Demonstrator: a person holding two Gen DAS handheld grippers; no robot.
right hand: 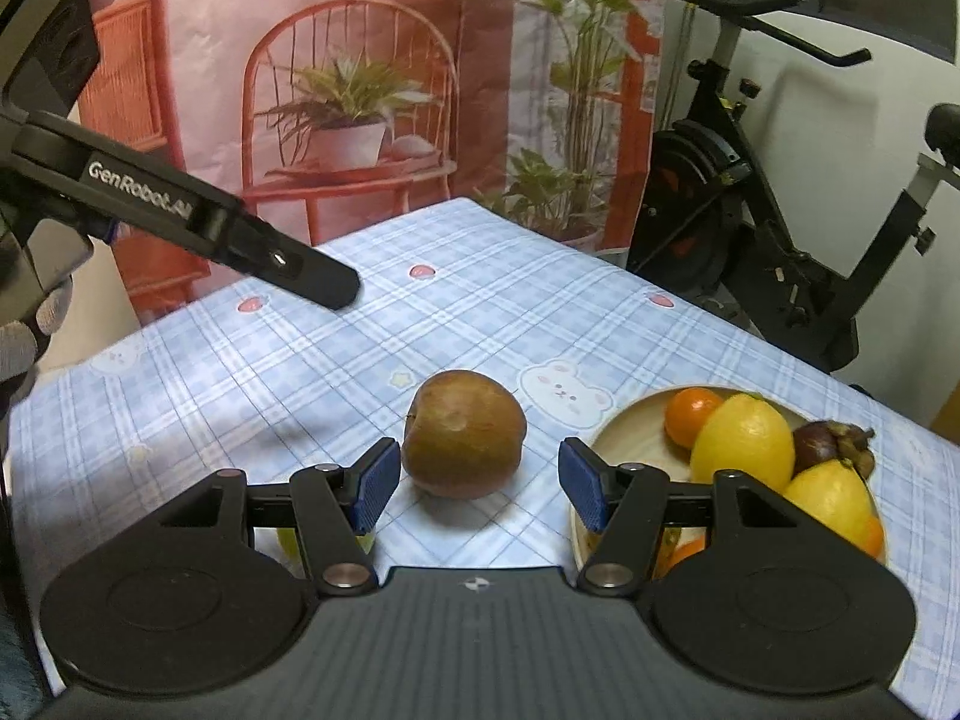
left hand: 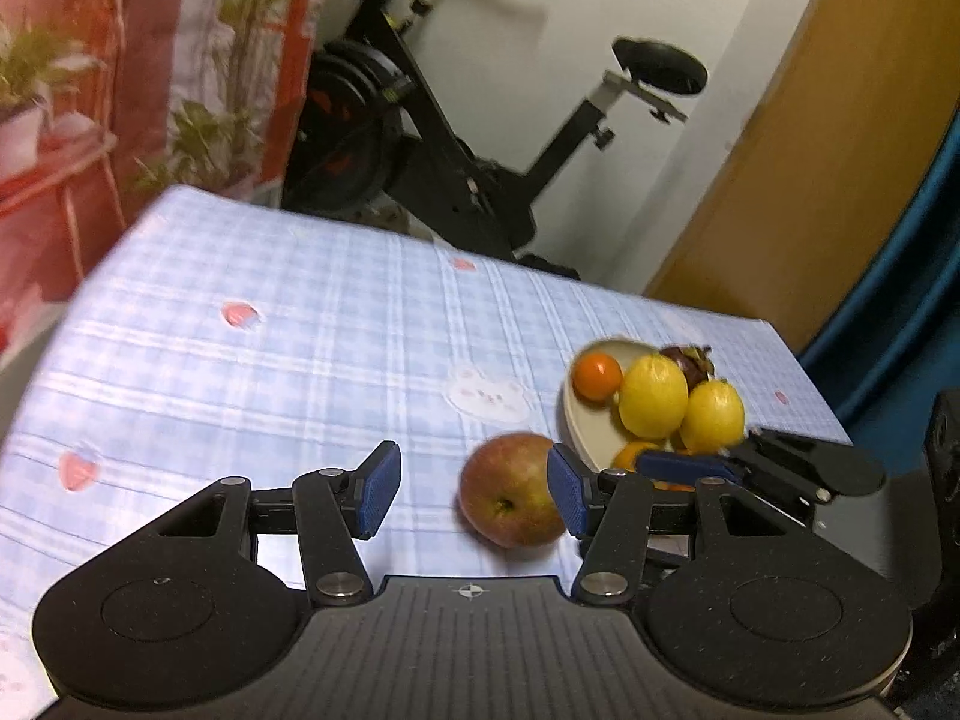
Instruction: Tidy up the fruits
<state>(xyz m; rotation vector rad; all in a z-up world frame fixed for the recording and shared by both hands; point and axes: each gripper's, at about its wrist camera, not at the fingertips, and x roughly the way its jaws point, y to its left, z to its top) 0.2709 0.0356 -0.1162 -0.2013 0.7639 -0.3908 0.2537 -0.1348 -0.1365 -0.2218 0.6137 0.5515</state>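
Through the left wrist camera, the left gripper (left hand: 474, 489) is seen with its blue-padded jaws spread and nothing pinched between them. A round reddish-brown apple (left hand: 510, 498) lies on the light blue checked tablecloth (left hand: 270, 330), ahead of the jaws and toward the right pad; whether the pad touches it cannot be told. Just beyond the apple, a shallow cream bowl (left hand: 585, 426) is placed near the table's right edge. A small orange mandarin (left hand: 597, 377), two yellow lemons (left hand: 654, 396), and a dark purple mangosteen (left hand: 690, 360) are held in it. The black fingers of the right gripper (left hand: 750, 468) are seen reaching in over the near rim of the bowl. A black exercise bike (left hand: 456, 138) is stationed behind the table, against a white wall.

Through the right wrist camera, the right gripper (right hand: 479, 480) is likewise shown with its jaws spread and empty. The apple (right hand: 463, 435) is found just ahead of the gap, nearer the left pad, resting on the tablecloth (right hand: 300, 360) and apart from both pads. The bowl (right hand: 630, 426) is set to the right, partly covered by the right finger, with the mandarin (right hand: 690, 414), lemons (right hand: 744, 438) and mangosteen (right hand: 828, 444) inside. A long black finger of the left gripper (right hand: 270, 258) is seen hanging above the cloth at upper left. A pink printed backdrop (right hand: 360, 90) is hung behind the table.
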